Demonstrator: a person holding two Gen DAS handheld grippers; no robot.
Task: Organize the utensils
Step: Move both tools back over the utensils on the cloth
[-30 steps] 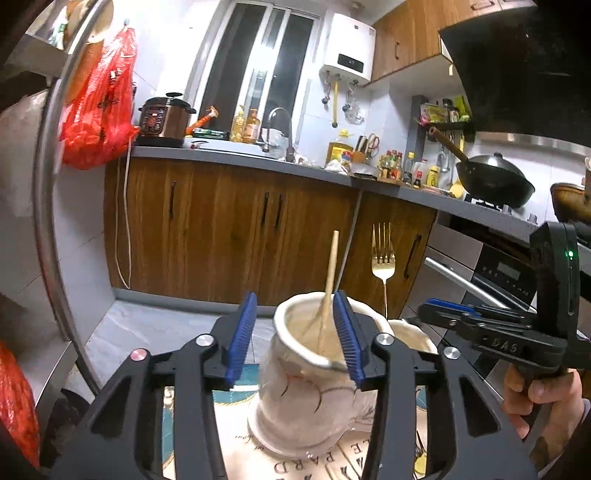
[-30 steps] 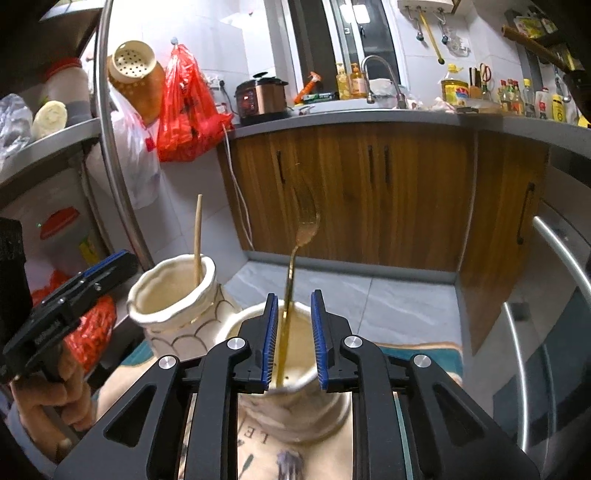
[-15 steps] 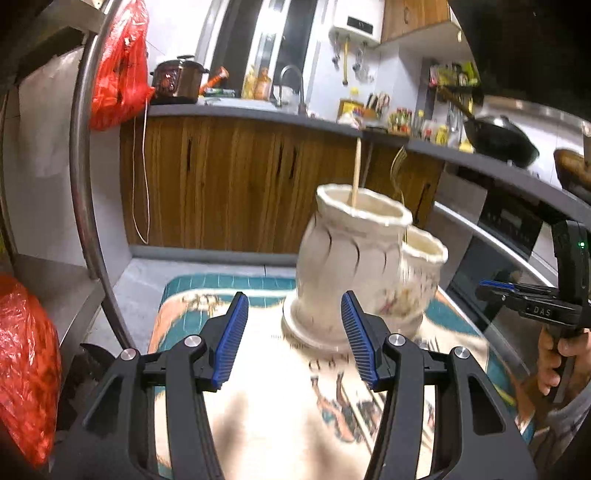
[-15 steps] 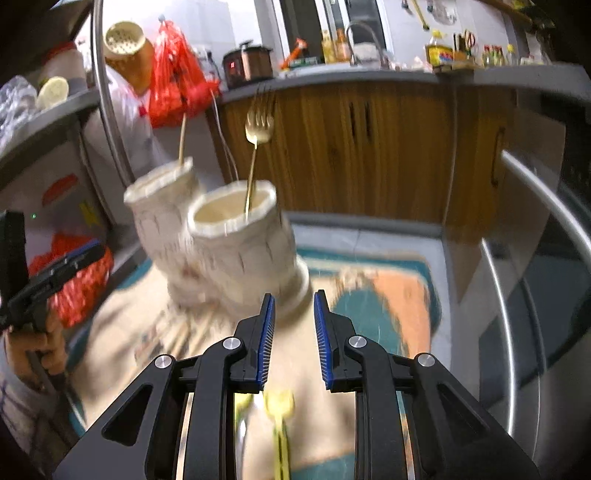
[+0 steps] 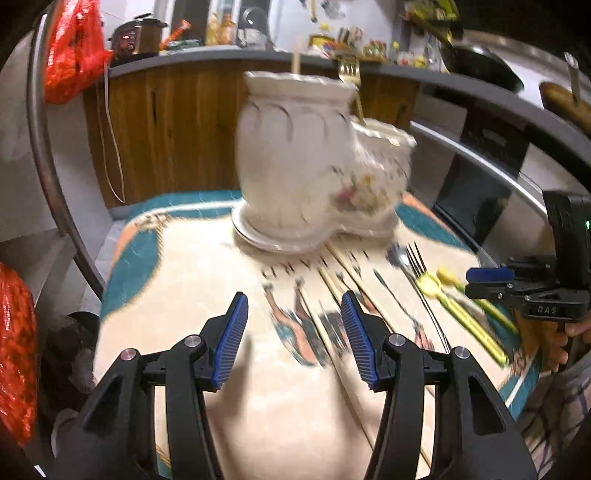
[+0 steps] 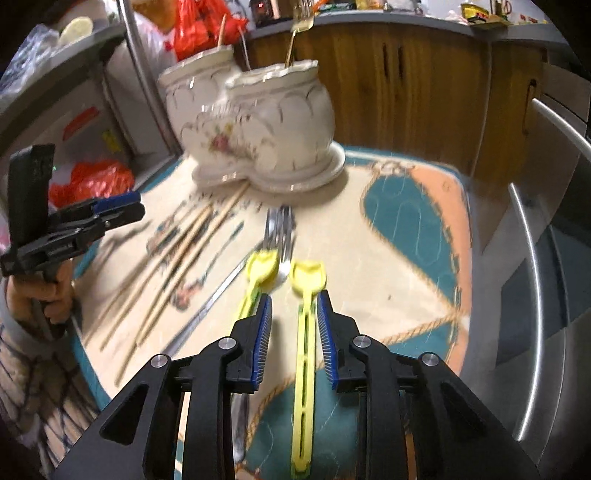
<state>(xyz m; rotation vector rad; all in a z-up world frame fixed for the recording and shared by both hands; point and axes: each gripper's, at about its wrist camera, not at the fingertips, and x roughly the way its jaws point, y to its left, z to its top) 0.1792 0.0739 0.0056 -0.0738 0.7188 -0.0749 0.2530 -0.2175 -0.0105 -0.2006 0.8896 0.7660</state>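
Two white ceramic holders stand joined at the far side of a patterned mat (image 5: 177,280). The taller holder (image 5: 291,158) has a wooden chopstick (image 5: 295,61) in it, the shorter holder (image 6: 280,122) a gold fork (image 6: 295,33). Loose chopsticks (image 6: 177,254), a metal fork (image 6: 280,229), a spoon (image 5: 397,258) and two yellow plastic utensils (image 6: 304,332) lie on the mat. My left gripper (image 5: 293,332) is open and empty above the chopsticks. My right gripper (image 6: 293,332) is open, its fingers either side of a yellow utensil's handle.
Wooden kitchen cabinets (image 5: 177,122) run behind the table under a cluttered counter. A metal shelf frame (image 5: 48,155) with red bags (image 5: 70,51) is on the left. An oven with a steel handle (image 6: 532,288) is close on the right.
Both grippers have pulled back from the holders and dropped low over the mat. The right gripper, which let go of the gold fork in the shorter holder, now straddles a yellow utensil.
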